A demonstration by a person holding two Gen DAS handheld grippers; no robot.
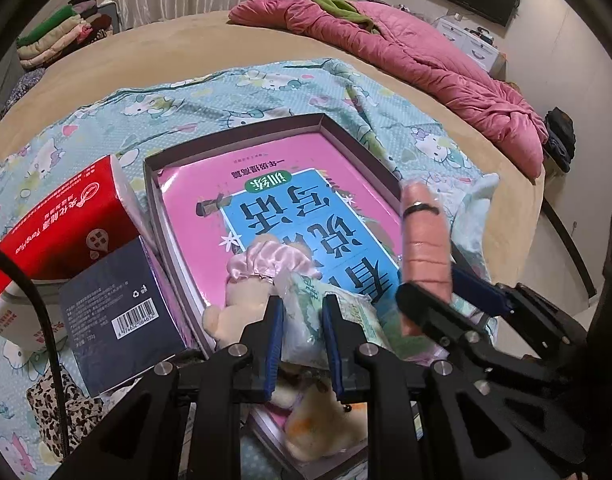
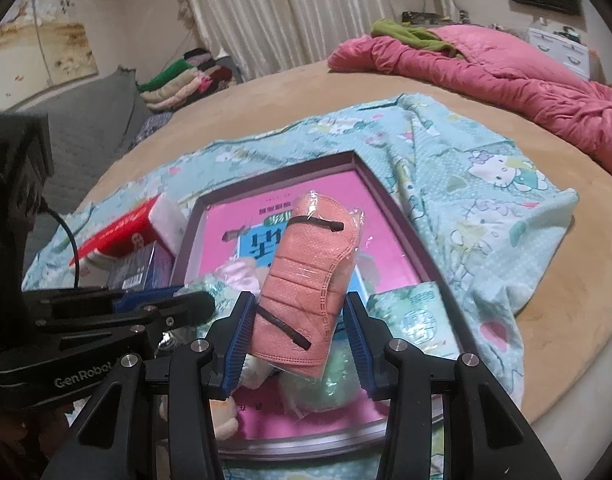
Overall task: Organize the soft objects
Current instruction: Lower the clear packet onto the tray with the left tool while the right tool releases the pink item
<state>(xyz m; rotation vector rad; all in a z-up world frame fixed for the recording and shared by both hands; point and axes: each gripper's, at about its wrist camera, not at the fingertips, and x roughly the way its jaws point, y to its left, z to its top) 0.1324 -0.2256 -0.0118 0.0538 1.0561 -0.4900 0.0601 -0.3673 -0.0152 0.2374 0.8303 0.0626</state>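
A: Mid-task, two packets in hand over the tray (image 2: 370,176). Right gripper (image 2: 298,336) clamped on the wrapped pink face mask (image 2: 310,276), held upright above the tray's near half, clear of the pink-and-blue book (image 1: 290,216) lying flat inside.

B: Confirmed from the left wrist view. Left gripper (image 1: 302,320) nearly closed on a clear-wrapped tissue pack (image 1: 306,316), pinched at its near end. Plush toy with the pink satin frill (image 1: 266,268) just beyond the fingertips, resting on the book.

A: Second tissue pack (image 2: 418,312) lying on the tray's right side, beside the mask. Pale green soft item under the mask, wrapped; identity unclear, too blurred.

B: Step in hand, by judgement: placing soft items into the tray. Both packets carried, neither yet set down.

A: Next move likely: lower the mask to a free patch of book cover, then ease the jaws apart. Care needed — slippery film, thin mask, crowded near corner.

B: Left pack probably to go beside the plush. Red tissue box (image 1: 66,220) and dark carton (image 1: 118,312) outside the tray's left wall, on the printed sheet (image 2: 486,184); hard boxes, presumably not part of the sort.

A: Noted. Orange-and-cream plush (image 1: 322,424) at the tray's near edge, half hidden below the left gripper.
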